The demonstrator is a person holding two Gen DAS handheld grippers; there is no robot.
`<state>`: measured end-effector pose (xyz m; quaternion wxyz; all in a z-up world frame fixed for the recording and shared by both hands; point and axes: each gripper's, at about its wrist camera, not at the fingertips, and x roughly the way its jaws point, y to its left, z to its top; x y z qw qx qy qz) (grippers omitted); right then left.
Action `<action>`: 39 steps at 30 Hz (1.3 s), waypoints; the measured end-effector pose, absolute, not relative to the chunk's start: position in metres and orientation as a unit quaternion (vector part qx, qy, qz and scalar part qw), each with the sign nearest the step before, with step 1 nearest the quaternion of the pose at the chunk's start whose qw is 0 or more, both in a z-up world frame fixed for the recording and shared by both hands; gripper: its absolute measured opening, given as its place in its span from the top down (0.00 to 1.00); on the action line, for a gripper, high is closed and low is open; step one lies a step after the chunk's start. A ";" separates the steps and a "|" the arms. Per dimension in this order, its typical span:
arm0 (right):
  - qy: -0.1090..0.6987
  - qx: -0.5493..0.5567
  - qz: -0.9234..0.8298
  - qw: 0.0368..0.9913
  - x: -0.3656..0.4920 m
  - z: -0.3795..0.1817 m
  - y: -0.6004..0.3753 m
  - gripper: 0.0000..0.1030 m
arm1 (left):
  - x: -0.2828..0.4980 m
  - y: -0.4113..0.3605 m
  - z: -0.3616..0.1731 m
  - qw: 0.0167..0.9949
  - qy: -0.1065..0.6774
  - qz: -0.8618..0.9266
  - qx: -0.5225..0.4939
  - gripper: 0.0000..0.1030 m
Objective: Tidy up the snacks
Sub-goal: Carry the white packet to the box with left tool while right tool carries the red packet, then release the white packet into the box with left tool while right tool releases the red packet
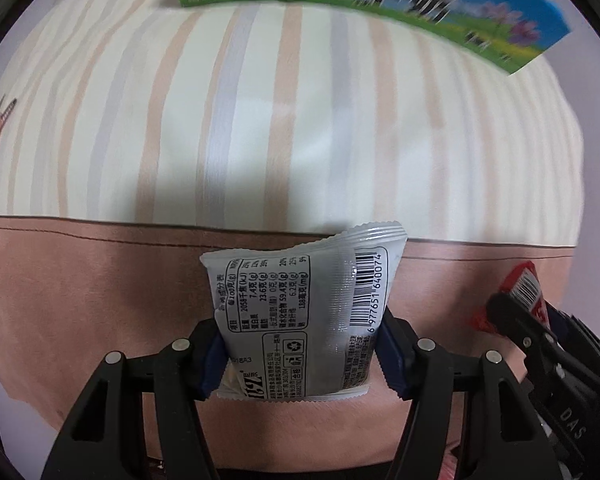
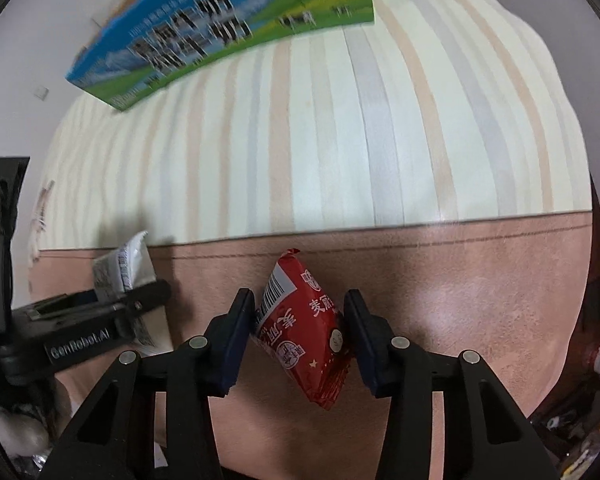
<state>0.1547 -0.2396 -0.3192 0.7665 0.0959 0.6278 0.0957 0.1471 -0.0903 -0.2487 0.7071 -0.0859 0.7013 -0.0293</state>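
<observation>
Both grippers are clamped on snack packets above a bed. Left gripper (image 1: 300,354) points straight down, its blue pads pressing the two sides of a silver-white snack packet (image 1: 300,304), which stands up between them with its nutrition table and barcode facing the camera and its crimped top edge toward 12 o'clock. Right gripper (image 2: 300,344) grips a red snack packet (image 2: 304,332), tilted so one corner points to about 11 o'clock and the opposite one to 5 o'clock; both pads touch its sides.

In the left wrist view the right gripper and its red packet show at 4 o'clock; in the right wrist view the left gripper with its silver packet shows at 9 o'clock.

Beneath them lies a striped cream bedsheet (image 1: 300,120) with a plain pink band (image 2: 460,300) nearest the cameras. A blue-and-green printed carton (image 2: 220,36) rests on the sheet at 12 o'clock in the left view, 11 o'clock in the right.
</observation>
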 end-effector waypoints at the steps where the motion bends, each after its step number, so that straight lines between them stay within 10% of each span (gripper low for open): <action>1: 0.625 0.102 0.101 0.767 0.157 -0.312 -0.241 0.52 | 0.149 -0.091 -0.242 0.710 0.698 -0.033 -0.087 0.42; 23: 0.530 0.126 0.160 0.823 0.342 -0.170 -0.241 0.52 | 0.364 -0.074 -0.090 0.792 0.597 -0.087 -0.098 0.42; 39: 0.616 0.074 0.095 0.778 0.527 -0.228 -0.248 0.52 | 0.544 -0.092 -0.205 0.687 0.716 -0.085 -0.087 0.41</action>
